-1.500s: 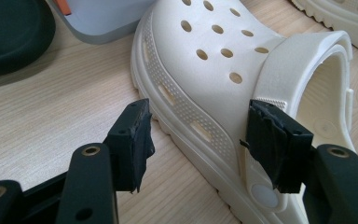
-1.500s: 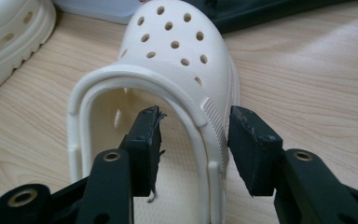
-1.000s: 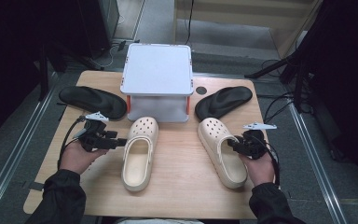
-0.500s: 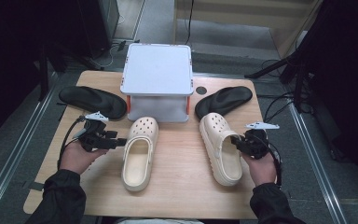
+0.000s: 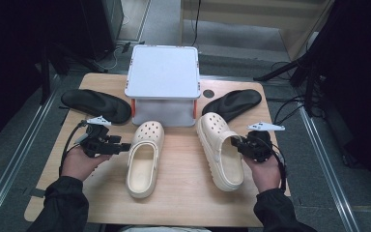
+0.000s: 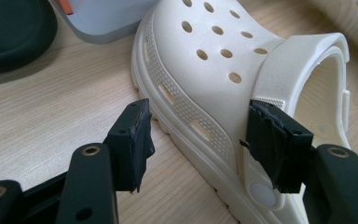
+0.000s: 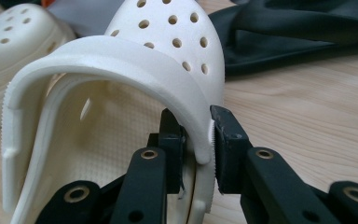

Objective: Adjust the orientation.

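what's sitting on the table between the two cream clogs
Nothing: bare wood separates the left clog from the right clog in the high view. The grey box stands beyond their toes, not between them.

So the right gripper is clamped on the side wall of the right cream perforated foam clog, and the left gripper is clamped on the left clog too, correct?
Not quite. The left gripper is open: the left gripper view shows its jaws spread around the left cream perforated foam clog's side, not closed. The right gripper does clamp the right cream clog.

Left claw (image 5: pixel 123 146) agape, jaws wide; right claw (image 5: pixel 236 145) clamped, both low.
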Demonstrator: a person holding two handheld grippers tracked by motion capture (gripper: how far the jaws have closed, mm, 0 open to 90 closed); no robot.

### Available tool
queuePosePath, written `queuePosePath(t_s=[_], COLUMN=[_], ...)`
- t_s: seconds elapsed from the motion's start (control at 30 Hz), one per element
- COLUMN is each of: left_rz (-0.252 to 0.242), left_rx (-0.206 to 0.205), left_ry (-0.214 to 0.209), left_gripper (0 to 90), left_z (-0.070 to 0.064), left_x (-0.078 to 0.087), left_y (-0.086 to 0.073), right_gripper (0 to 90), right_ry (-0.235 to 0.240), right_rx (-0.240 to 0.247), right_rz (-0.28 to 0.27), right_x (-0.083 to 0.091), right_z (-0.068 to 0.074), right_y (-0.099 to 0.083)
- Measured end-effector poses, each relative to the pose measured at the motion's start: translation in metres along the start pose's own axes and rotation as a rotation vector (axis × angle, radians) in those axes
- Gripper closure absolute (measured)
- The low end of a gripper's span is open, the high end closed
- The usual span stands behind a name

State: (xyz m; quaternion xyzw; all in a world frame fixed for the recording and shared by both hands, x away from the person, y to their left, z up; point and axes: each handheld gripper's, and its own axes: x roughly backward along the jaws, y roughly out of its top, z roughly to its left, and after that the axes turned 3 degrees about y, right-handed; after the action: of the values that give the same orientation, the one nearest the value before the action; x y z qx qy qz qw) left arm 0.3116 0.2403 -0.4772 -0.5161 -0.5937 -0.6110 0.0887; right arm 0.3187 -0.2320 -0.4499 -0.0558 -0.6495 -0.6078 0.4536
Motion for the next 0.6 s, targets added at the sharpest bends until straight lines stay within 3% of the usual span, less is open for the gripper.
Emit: queuePosePath(t_s=[0.33, 0.6], left_rz=[-0.001, -0.004], left_rx=[0.0, -0.003], left_ry=[-0.002, -0.008], left_gripper=[41.2, 41.7], left_z=[-0.001, -0.003], left_x=[0.0, 0.0], left_y=[-0.001, -0.002], right_gripper=[76.6, 76.6], right_ry=[0.054, 0.041], right_rx=[0.028, 0.068], right_rz=[0.045, 0.103], right_x=[-0.022, -0.051], right_z=[0.037, 0.058], right_y=[0.014, 0.019])
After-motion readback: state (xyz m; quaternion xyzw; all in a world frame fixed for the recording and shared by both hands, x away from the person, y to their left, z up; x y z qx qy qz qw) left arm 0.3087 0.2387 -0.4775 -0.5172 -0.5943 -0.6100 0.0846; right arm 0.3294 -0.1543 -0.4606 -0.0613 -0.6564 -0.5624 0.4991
